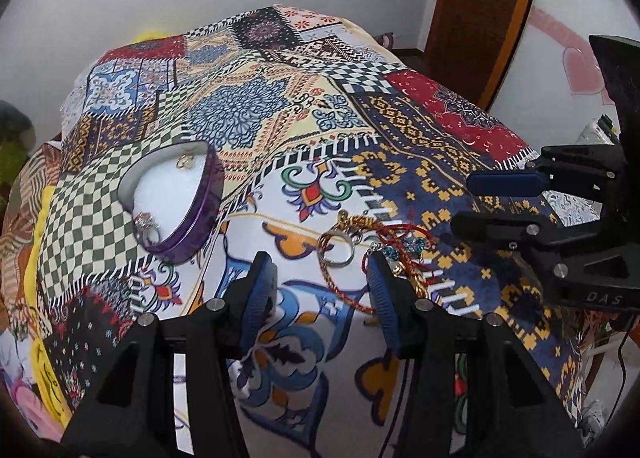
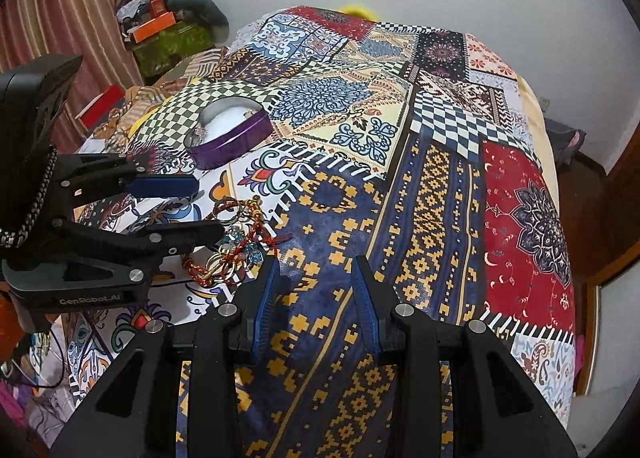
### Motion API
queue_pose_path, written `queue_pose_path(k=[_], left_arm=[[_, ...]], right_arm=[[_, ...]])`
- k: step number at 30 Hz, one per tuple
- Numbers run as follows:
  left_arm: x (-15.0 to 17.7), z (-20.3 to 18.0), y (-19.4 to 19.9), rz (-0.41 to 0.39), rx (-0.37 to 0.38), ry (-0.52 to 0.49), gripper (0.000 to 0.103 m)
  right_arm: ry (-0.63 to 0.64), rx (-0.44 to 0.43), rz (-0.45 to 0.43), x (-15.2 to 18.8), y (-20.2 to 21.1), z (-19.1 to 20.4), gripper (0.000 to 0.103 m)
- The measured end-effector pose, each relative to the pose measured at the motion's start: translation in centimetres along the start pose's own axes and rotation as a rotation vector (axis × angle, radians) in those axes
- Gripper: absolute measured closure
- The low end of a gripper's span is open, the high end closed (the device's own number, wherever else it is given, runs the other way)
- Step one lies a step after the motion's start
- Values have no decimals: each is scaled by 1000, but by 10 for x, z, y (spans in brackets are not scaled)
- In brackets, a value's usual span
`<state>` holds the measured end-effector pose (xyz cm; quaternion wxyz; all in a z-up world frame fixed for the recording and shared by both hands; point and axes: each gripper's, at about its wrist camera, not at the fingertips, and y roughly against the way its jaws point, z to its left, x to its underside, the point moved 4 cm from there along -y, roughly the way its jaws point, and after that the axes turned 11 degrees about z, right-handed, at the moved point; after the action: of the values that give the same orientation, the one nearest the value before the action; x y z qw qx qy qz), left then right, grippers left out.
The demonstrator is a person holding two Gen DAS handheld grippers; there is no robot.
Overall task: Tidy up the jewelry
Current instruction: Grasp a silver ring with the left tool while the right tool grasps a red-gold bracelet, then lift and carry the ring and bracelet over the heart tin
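Observation:
A tangled jewelry pile [image 1: 360,242] [image 2: 236,246] lies on the patterned bedspread: rings, a red thread bracelet, a red-gold braided cord and blue-stone pieces. To its left sits a purple heart-shaped tin [image 1: 192,226] [image 2: 232,142] with white padding, a gold piece [image 1: 185,162] and a silver ring [image 1: 146,224] inside. My left gripper [image 1: 320,262] [image 2: 208,207] hovers open just before the pile, its right fingertip [image 1: 378,266] at the pile's edge. My right gripper [image 2: 317,264] [image 1: 462,202] is open over the blue-and-yellow pattern, right of the pile, holding nothing.
The bedspread [image 2: 440,186] covers a bed that drops off at the right and front edges. Boxes and clutter [image 2: 160,26] are stacked by a striped curtain at the far left. A wooden door frame [image 1: 480,18] stands at the far right, white wall behind.

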<state>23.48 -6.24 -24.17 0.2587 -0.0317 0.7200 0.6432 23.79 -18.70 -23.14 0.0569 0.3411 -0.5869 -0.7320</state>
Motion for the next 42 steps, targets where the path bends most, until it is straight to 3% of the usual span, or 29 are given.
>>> queue_pose_path(k=[5,8,17,23,29,33,42], left_arm=[[-8,-4,-6,-11,8,-20,69],[-11,-5,-12,-1,31,-20,82],[-8,-2,0,-46,52,5,83],[-2,13,20,-89,43,41,83],[9,28,21,-82,34,80,83],[15,32,16,-72,36,98,83],[16,33,17,-81,41,107,83]], right_arm=[[-8,-12,-2,-2,0,-3,69],[-11,-23,-12,-7,2,-4,69],[19,-40,-31,-26,-3,6,69],[63,-62,9,-36,-20,18,70],[121,-52,35,-40,-29,28,80],[161,-23,50,-42,-35,32,93],[162,-28,46,-42,-35,35,97]])
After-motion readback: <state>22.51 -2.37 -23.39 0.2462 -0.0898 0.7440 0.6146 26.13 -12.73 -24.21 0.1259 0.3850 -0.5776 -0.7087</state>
